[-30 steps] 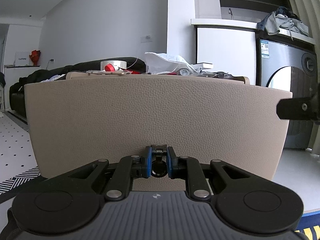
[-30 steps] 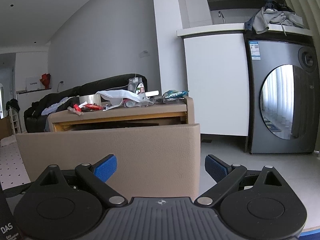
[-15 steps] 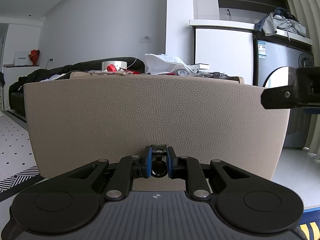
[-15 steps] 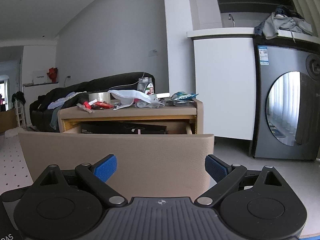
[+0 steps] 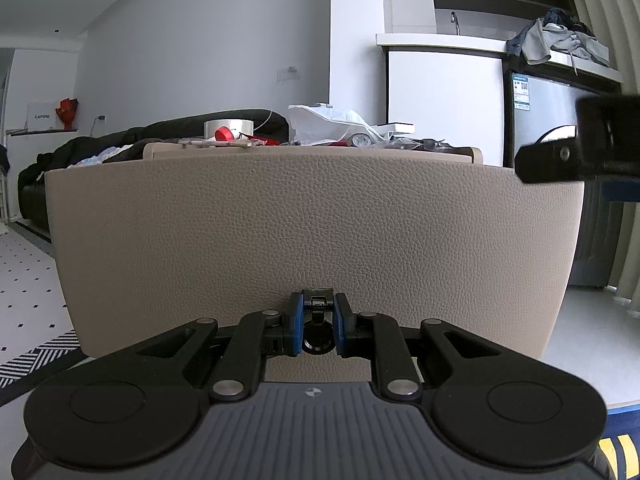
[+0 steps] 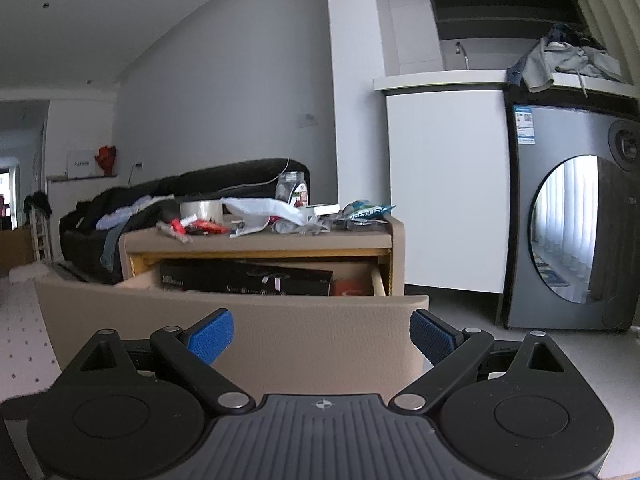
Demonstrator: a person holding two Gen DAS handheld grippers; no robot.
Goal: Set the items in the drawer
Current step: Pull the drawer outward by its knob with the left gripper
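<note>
The beige leather drawer front (image 5: 312, 240) fills the left wrist view. My left gripper (image 5: 317, 320) is shut on its small black pull handle (image 5: 317, 305) low in the middle. In the right wrist view the drawer (image 6: 240, 332) stands pulled out from the beige cabinet (image 6: 260, 240), with a black box (image 6: 244, 278) and something red (image 6: 350, 286) inside. My right gripper (image 6: 320, 334) is open and empty, above and in front of the drawer front; it also shows as a black shape at the right edge, the right gripper (image 5: 576, 156). The cabinet top holds a tape roll (image 6: 201, 210), red items (image 6: 200, 225), a jar (image 6: 293, 192), white plastic (image 6: 264, 210) and a snack packet (image 6: 366, 211).
A grey washing machine (image 6: 568, 236) stands to the right with clothes (image 6: 568, 60) piled on the counter above it. A white cabinet panel (image 6: 444, 188) sits between it and the drawer unit. A dark sofa (image 6: 168, 196) with clothes lies behind on the left. Tiled floor lies left.
The drawer has slid further out, exposing the black box inside. My right gripper has risen and shifted left, still open. The left stays shut on the handle.
</note>
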